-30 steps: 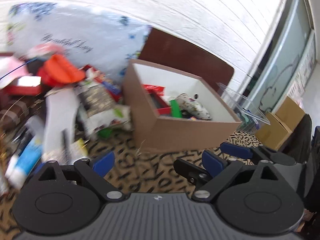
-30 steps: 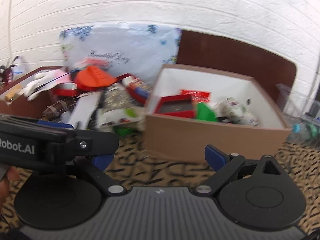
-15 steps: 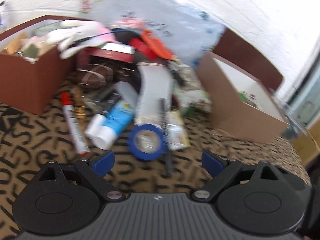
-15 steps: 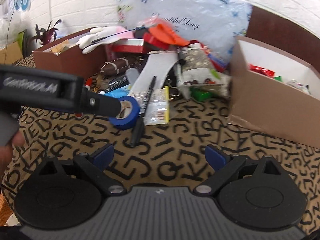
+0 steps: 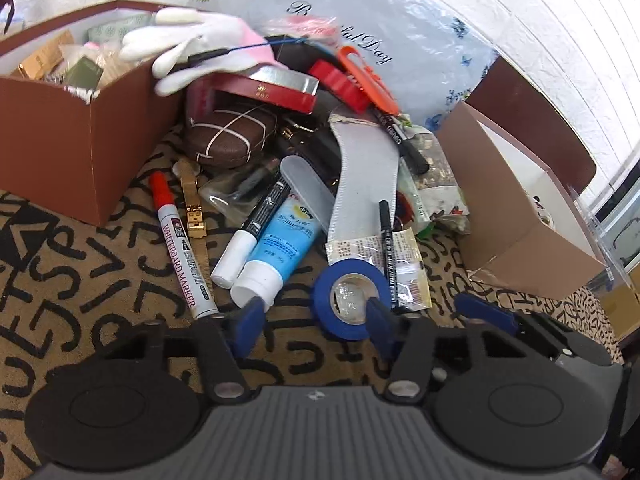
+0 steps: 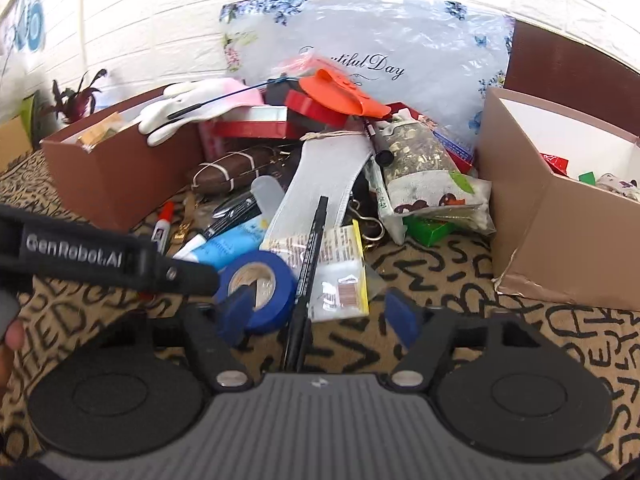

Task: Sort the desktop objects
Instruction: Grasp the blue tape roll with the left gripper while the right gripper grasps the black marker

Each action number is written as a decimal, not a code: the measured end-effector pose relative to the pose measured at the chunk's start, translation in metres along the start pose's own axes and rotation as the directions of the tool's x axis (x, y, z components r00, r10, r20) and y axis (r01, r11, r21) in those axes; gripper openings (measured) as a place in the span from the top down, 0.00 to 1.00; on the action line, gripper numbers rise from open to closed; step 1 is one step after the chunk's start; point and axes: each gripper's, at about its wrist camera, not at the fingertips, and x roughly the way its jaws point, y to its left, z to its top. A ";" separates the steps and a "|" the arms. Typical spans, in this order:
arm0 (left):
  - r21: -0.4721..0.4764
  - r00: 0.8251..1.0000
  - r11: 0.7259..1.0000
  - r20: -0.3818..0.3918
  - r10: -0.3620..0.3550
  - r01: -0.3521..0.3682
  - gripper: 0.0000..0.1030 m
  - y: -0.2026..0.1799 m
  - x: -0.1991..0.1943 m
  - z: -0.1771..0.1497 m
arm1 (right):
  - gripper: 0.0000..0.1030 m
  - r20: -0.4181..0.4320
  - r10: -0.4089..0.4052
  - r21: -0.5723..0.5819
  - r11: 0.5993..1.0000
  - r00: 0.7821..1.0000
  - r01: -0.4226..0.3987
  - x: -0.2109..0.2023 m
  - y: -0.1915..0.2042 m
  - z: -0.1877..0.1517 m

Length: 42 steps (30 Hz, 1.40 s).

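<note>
A pile of desktop clutter lies between two brown boxes. In the left wrist view my left gripper (image 5: 314, 322) is open just in front of a blue tape roll (image 5: 349, 297), a blue-and-white tube (image 5: 276, 248) and a whiteboard marker (image 5: 182, 246); its right pad is at the roll's hole. My right gripper (image 6: 320, 312) is open low over the table, with the tape roll (image 6: 256, 282) at its left pad and a black pen (image 6: 308, 264) running between its fingers. The left gripper's body (image 6: 100, 260) crosses the right wrist view at left.
An open brown box (image 5: 80, 120) full of items stands at left, and a tan box (image 5: 516, 216) with a white inside at right. A white glove (image 5: 200, 46), a red case (image 5: 264, 90), a brown case (image 5: 230, 136) and a grey strap (image 5: 366, 184) are heaped behind. A floral bag (image 6: 380, 52) leans on the wall.
Both grippers swung left from the tan box to the pile and came down close over the tape roll and pen. Both stayed open; the left gripper's fingers stand closer together.
</note>
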 end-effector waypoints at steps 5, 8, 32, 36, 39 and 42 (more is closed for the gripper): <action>0.009 1.000 1.000 -0.007 -0.017 0.017 0.52 -0.002 0.012 0.008 | 0.56 -0.028 0.032 -0.010 0.999 0.999 -0.032 0.013 0.006 0.001; 0.010 0.999 1.000 -0.035 -0.026 0.026 0.52 -0.005 0.025 0.011 | 0.63 -0.043 0.054 0.023 0.998 0.998 -0.053 0.021 0.006 -0.003; 0.084 0.988 0.992 -0.124 -0.087 0.098 0.88 -0.032 0.002 -0.031 | 0.91 -0.071 0.149 0.074 0.987 0.986 -0.144 -0.037 -0.008 -0.028; 0.059 0.994 0.996 -0.095 -0.055 0.060 0.83 -0.028 0.005 -0.024 | 0.90 -0.086 0.107 0.098 0.990 0.991 -0.099 -0.033 -0.013 -0.030; 0.023 0.997 0.999 -0.062 -0.048 0.049 0.70 -0.021 0.005 -0.014 | 0.89 -0.070 0.113 0.111 0.988 0.991 -0.105 -0.032 -0.017 -0.030; 0.017 0.999 1.000 -0.037 -0.013 0.014 0.61 -0.018 0.014 -0.005 | 0.88 -0.068 0.114 0.095 0.990 0.991 -0.108 -0.026 -0.013 -0.027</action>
